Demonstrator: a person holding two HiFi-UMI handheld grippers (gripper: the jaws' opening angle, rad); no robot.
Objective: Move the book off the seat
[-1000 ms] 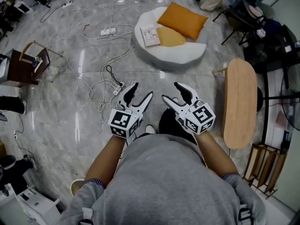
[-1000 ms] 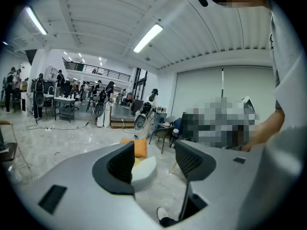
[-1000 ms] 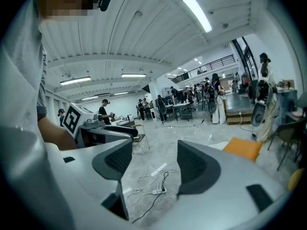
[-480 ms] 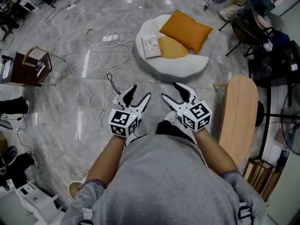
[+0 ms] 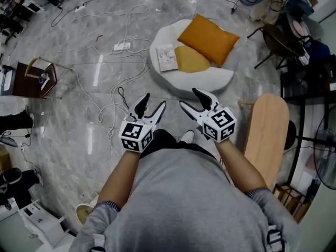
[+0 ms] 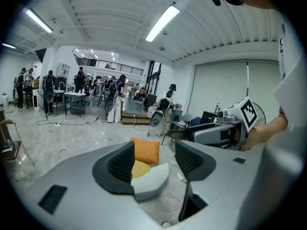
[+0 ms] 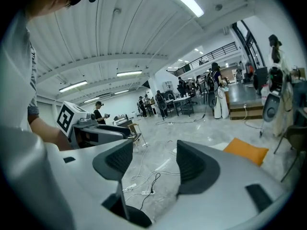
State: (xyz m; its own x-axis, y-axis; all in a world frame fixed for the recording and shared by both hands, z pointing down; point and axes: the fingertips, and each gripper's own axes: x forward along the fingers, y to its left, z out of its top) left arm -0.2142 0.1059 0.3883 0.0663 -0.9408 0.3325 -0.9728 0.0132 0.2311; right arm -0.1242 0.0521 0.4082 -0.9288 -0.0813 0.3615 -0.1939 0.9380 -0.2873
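The book [image 5: 167, 57] lies flat on the left part of a white floor seat [image 5: 195, 85], beside a yellow cushion [image 5: 191, 60] and an orange cushion [image 5: 208, 39]. Both grippers hang over the marble floor just short of the seat's near edge. My left gripper [image 5: 152, 104] is open and empty. My right gripper [image 5: 191, 100] is open and empty too. In the left gripper view the seat [image 6: 151, 181] and orange cushion [image 6: 146, 151] show between the spread jaws of the left gripper [image 6: 153, 159]. The right gripper [image 7: 154, 164] looks past the orange cushion [image 7: 245, 150]; the book is hidden there.
A long wooden bench [image 5: 266, 130] stands to the right. Loose cables [image 5: 121, 96] and a power strip [image 5: 122, 47] lie on the floor at the left. A small wooden chair [image 5: 31, 75] is far left, a black chair [image 5: 281, 38] at the top right.
The person has walked forward: the seat with the book now lies closer to both grippers. Both grippers stay open and empty.
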